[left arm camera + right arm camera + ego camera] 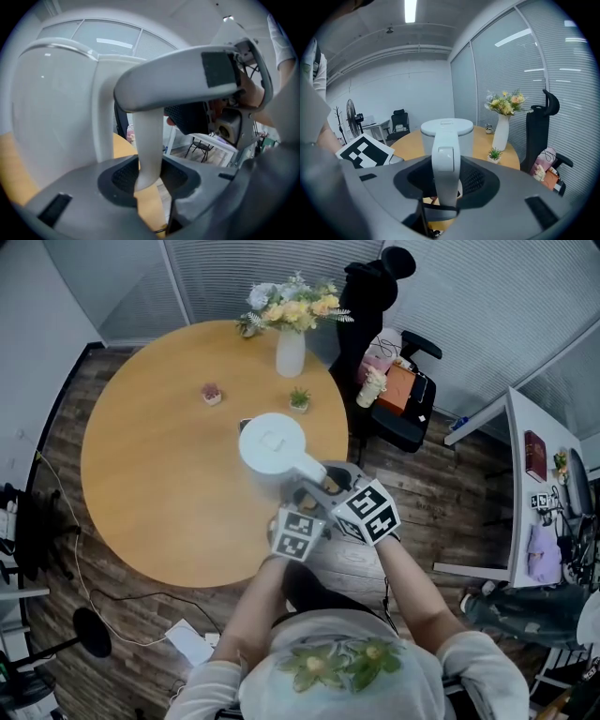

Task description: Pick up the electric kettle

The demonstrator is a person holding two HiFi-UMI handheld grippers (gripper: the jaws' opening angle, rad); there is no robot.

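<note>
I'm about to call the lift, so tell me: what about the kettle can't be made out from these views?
Kettle underside and any base: head view, its own body covers them; left gripper view, the jaws cut them off.
Handle in the head view: mostly under the left gripper and right gripper.
Water inside: lid shut, body opaque.
Small pink item: head view, too small.

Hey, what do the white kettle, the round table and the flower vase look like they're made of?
The kettle is probably plastic: smooth white, with soft reflections on its moulded body and handle. The table looks like wood or wood-look laminate, with an even honey-coloured satin top; no grain shows, so either fits. The vase is likely ceramic or opaque glass, plain white and smooth.
</note>
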